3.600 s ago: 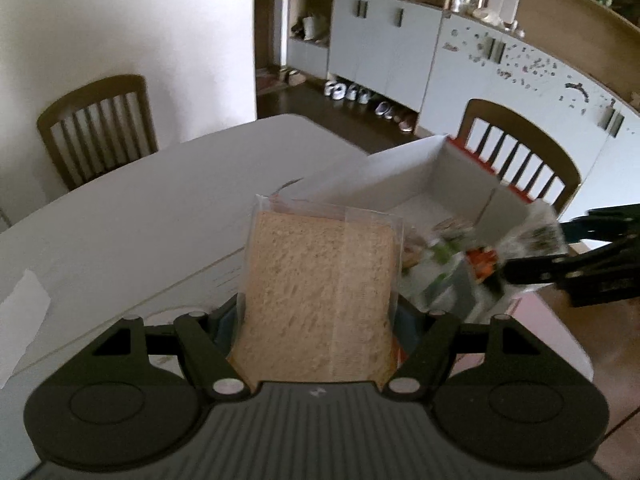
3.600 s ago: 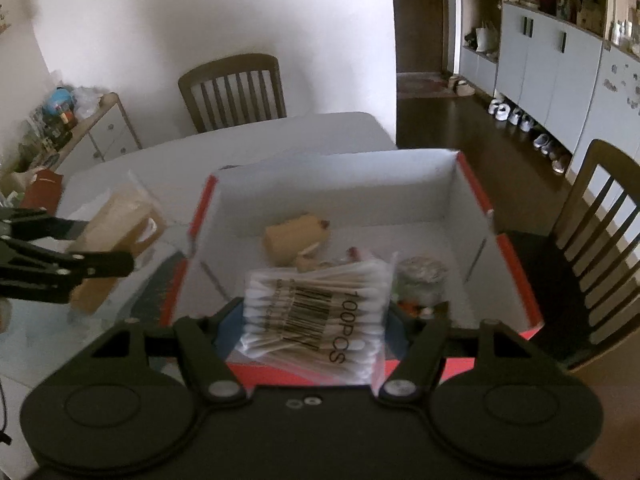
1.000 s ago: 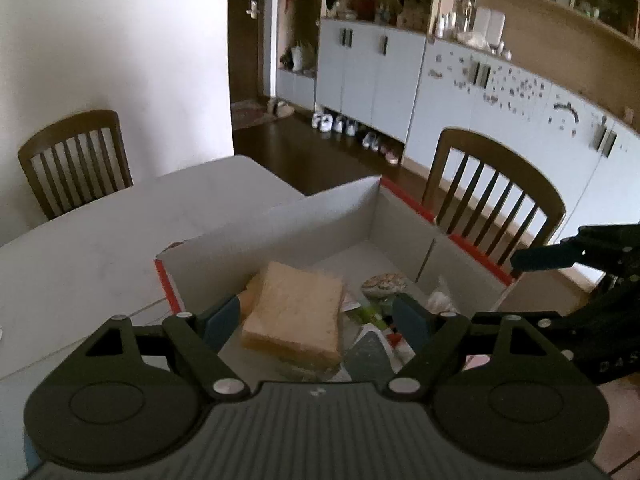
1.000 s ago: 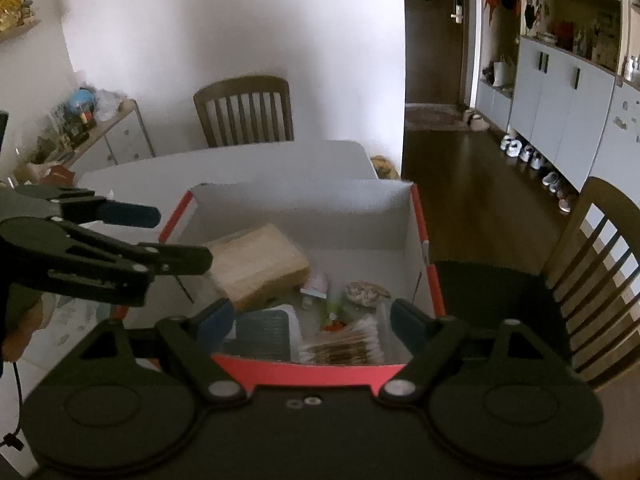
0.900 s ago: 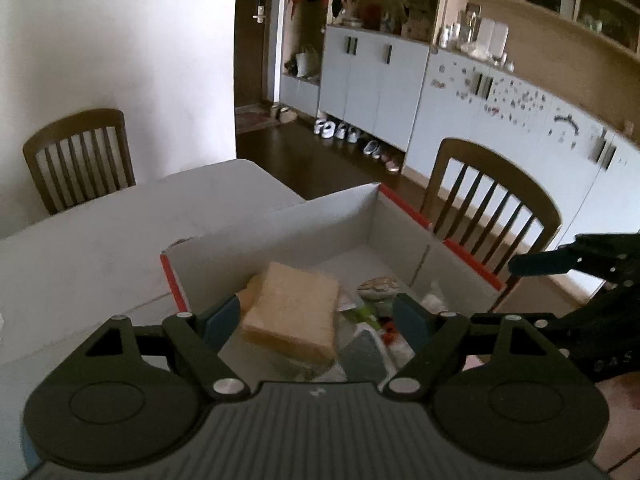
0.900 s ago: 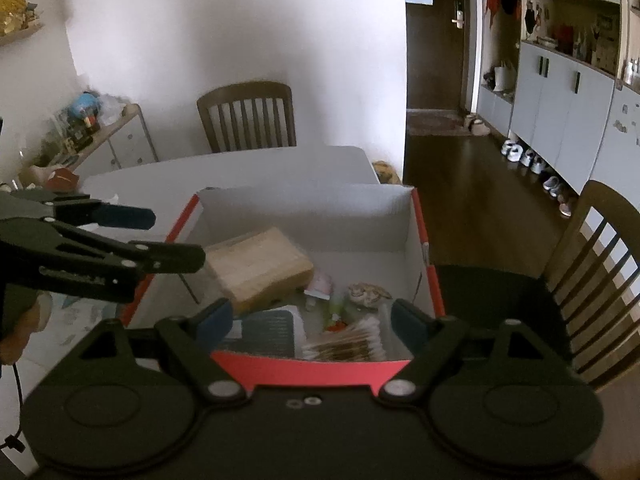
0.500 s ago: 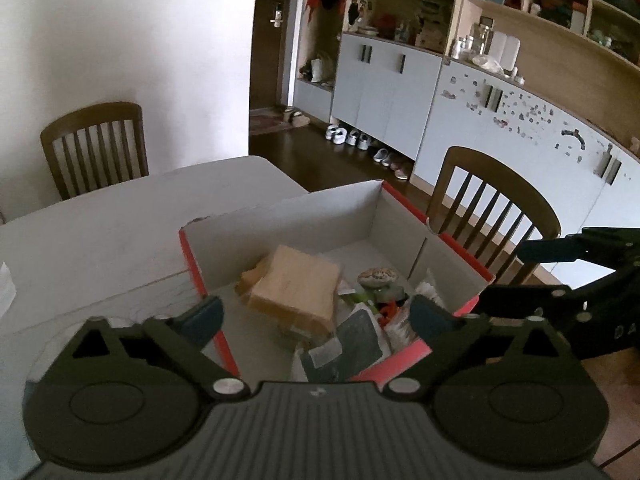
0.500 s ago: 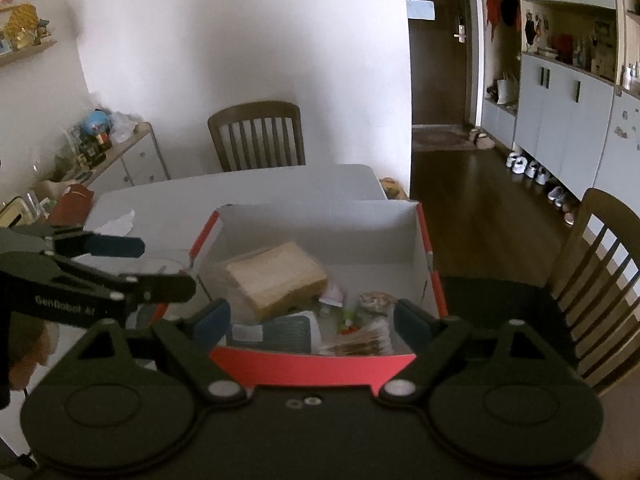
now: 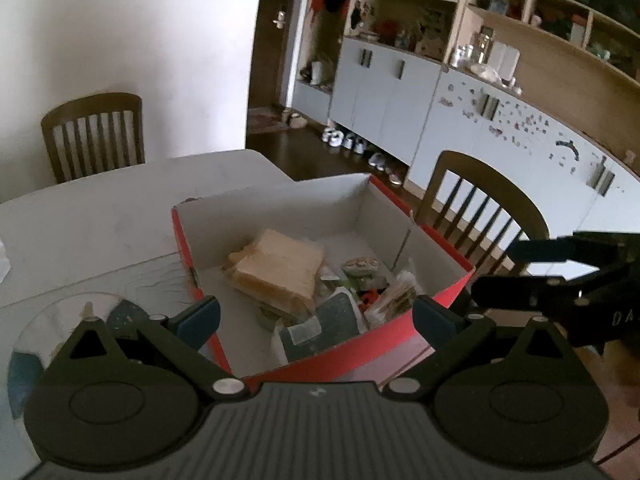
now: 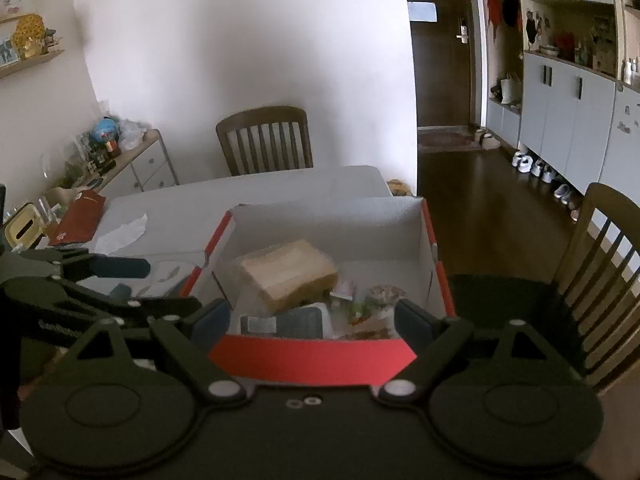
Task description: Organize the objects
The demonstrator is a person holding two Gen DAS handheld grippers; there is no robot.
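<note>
A red-sided cardboard box with white inner walls stands at the table's corner. Inside lies a bagged block of sliced bread, a dark flat packet, a pack of cotton swabs and other small items. My left gripper hangs open over the box's near left side, nothing between its fingers; it also shows at the left of the right wrist view. My right gripper is open and empty at the box's near wall, also seen at the right of the left wrist view.
The white table runs left and back from the box. A round glass plate lies by my left gripper. Crumpled tissue and a red pouch lie further left. Wooden chairs stand at two sides; cabinets line the wall.
The left gripper's jaws spread wide, leaving the bread in the box, and both grippers drew back from the box, so more of it and the table shows.
</note>
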